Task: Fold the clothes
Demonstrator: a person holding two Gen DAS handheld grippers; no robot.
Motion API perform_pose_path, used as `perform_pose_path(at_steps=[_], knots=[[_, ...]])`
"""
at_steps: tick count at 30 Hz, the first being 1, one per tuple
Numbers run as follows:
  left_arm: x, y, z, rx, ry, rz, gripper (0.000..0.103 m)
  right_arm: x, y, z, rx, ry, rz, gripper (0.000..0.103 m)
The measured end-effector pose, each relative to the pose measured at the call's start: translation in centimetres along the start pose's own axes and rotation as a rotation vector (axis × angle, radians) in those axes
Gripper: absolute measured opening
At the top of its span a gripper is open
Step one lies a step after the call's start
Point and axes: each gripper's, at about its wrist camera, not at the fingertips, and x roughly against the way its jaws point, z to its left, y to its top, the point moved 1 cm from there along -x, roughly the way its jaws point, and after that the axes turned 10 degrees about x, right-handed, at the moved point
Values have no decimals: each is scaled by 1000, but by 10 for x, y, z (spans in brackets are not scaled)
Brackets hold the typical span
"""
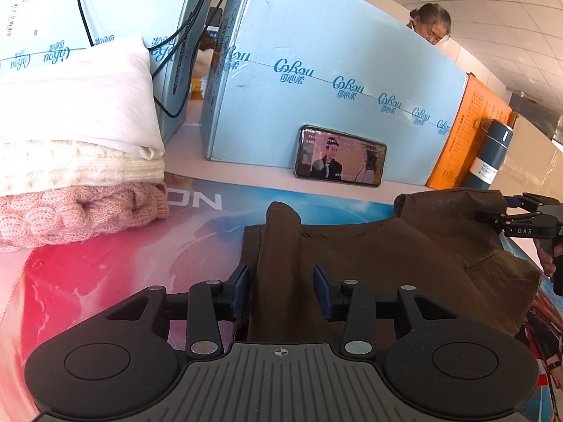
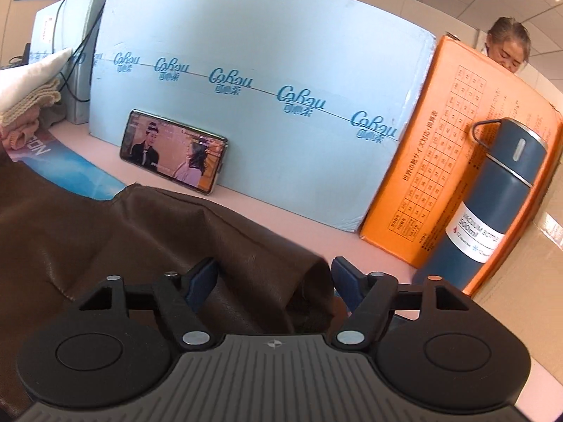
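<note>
A dark brown garment [image 1: 387,267] lies partly folded on a printed table mat [image 1: 105,274]. One ridge of it rises up between the fingers of my left gripper [image 1: 283,292], which is open, with small gaps on both sides. The garment's right end is raised beside my right gripper [image 1: 524,207]. In the right wrist view the brown garment [image 2: 123,246] looks leathery, and a bunched end sits between the wide-apart fingers of my right gripper [image 2: 274,276], which is open.
A stack of folded clothes [image 1: 77,161], white on cream on pink knit, sits at the left. Light blue boxes [image 1: 334,70], a propped phone [image 1: 339,156], an orange box [image 2: 457,176] and a blue flask [image 2: 492,204] line the back. A person [image 1: 432,24] stands behind the boxes.
</note>
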Motion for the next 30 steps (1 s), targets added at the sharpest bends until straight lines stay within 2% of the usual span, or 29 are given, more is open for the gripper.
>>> perform_pose_path(at_steps=[1, 3, 7, 9, 11, 14, 16, 18, 20, 22, 27, 30], knots=[[1, 0, 0, 6, 10, -4, 40, -1, -3, -5, -26, -29, 3, 80], [2, 1, 1, 17, 30, -11, 42, -3, -9, -14, -78, -76, 19, 80], [4, 2, 2, 39, 70, -26, 70, 4, -13, -16, -144, -142, 45, 80], [20, 0, 3, 114, 91, -63, 81, 11, -13, -16, -176, -168, 45, 81], [38, -3, 4, 195, 111, -103, 88, 22, -12, -16, -243, -169, 20, 87], [65, -9, 6, 328, 121, -157, 95, 33, -12, -15, -377, -97, 22, 88], [85, -18, 9, 434, 83, -181, 98, 40, -15, -11, -457, -34, 15, 89], [99, -29, 9, 521, 12, -180, 101, 47, -19, -7, -537, 45, -14, 91], [107, -39, 7, 589, -74, -145, 101, 51, -25, -3, -602, 129, -55, 93], [108, -49, 1, 630, -129, -90, 101, 54, -29, 2, -643, 149, -58, 94], [95, -63, -15, 676, -119, -20, 101, 56, -40, 10, -695, 204, -54, 94], [72, -68, -13, 737, -162, 24, 101, 55, -43, 13, -707, 233, -41, 94]])
